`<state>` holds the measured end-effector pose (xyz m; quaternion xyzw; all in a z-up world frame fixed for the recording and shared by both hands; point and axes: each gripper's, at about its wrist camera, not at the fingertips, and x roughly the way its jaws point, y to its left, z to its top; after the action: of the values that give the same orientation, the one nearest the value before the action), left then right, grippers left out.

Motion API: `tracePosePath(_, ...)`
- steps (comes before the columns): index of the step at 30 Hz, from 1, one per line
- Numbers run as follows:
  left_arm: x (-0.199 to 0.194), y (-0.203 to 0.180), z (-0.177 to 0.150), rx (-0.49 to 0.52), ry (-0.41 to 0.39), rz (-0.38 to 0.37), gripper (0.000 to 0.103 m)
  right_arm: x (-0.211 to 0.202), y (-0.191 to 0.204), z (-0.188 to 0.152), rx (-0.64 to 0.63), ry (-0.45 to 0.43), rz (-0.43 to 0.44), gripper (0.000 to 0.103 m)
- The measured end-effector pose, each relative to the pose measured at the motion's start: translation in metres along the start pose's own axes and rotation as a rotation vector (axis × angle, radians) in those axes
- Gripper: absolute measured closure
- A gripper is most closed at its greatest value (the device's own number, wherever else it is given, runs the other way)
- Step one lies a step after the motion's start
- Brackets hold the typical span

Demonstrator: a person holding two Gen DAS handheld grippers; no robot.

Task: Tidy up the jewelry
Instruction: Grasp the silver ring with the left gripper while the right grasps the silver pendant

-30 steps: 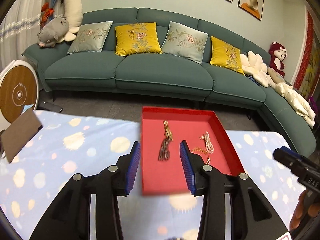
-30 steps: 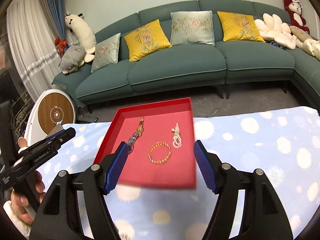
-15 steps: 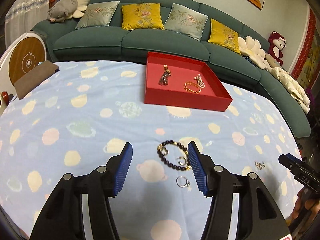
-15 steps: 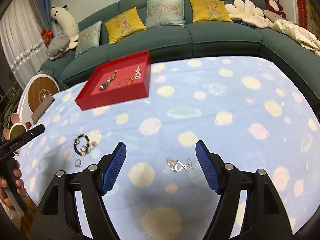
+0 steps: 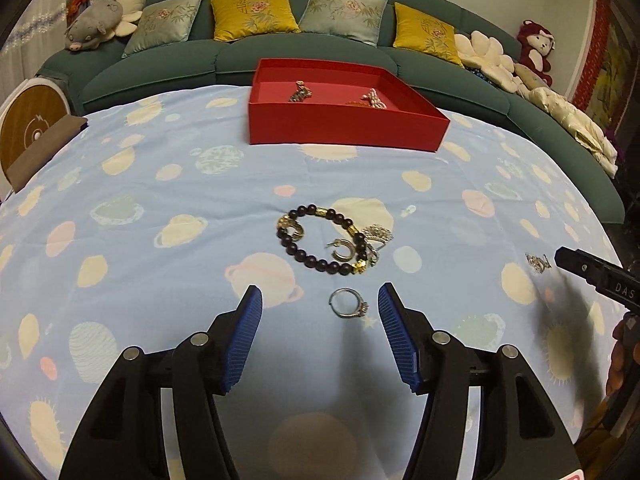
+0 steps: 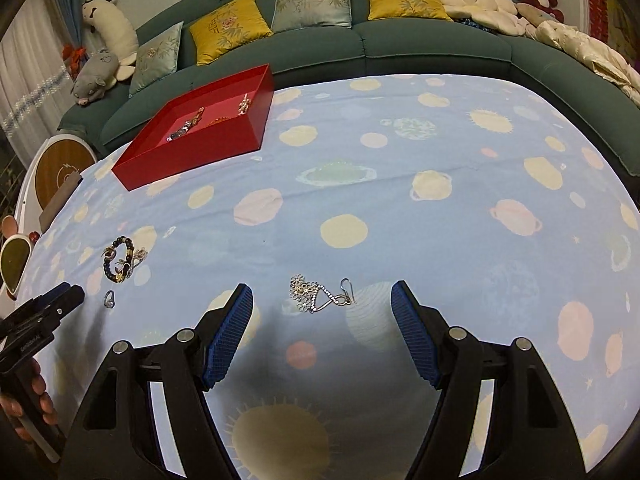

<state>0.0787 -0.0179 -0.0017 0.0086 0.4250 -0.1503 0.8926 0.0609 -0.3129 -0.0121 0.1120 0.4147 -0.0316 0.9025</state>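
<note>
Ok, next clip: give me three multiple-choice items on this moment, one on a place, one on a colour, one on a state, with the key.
1. Where does the silver ring lie?
A. in the tray
B. on the cloth, nearer the camera than the beaded bracelet
C. on the sofa

2. What colour is the tray?
A. red
B. green
C. white

3. What is the right gripper doing?
A. clamped on the earrings
B. open with the silver earrings on the cloth ahead, between its fingers
C. holding the tray

Key: B, the ring sits on the blue cloth just ahead of the left gripper; A, its walls are plainly red; B, neither blue pad touches the earrings.
</note>
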Motion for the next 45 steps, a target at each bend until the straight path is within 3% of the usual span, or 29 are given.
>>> tracePosePath(6,0.025,-0.019,0.0,0.059,0.014,0.024,0.043,0.004,0.007,0.001,-0.012,0.006,0.019,0.034)
tracePosePath(8,0.031,-0.019,-0.002,0.066,0.025,0.04,0.048,0.005,0.007,0.002,-0.011,0.007,0.021,0.034)
tracePosePath(10,0.03,-0.018,-0.001,0.064,0.021,0.03,0.064,0.005,0.007,0.001,-0.01,0.008,0.024,0.034)
tracePosePath(15,0.03,-0.013,-0.001,0.058,0.017,0.021,0.083,0.013,0.005,-0.005,-0.018,0.038,0.021,0.036)
tracePosePath(25,0.027,-0.011,-0.001,0.047,0.022,0.0,0.083,0.032,0.01,-0.007,-0.078,0.043,-0.027,0.049)
tracePosePath(29,0.026,-0.009,-0.001,0.039,0.026,-0.006,0.083,0.033,0.017,-0.009,-0.128,0.034,-0.061,0.072)
tracePosePath(37,0.023,-0.004,0.001,-0.001,0.042,-0.045,0.083,0.029,0.016,-0.007,-0.108,0.031,-0.041,0.075)
tracePosePath(38,0.021,-0.003,0.001,-0.007,0.039,-0.049,0.083,0.027,0.018,-0.006,-0.107,0.026,-0.033,0.091)
tracePosePath(39,0.018,-0.003,0.002,-0.011,0.032,-0.051,0.083,0.025,0.02,-0.005,-0.108,0.029,-0.02,0.094)
tracePosePath(45,0.001,-0.001,0.005,-0.02,0.003,-0.077,0.083,0.016,0.035,0.0,-0.118,0.01,0.022,0.094)
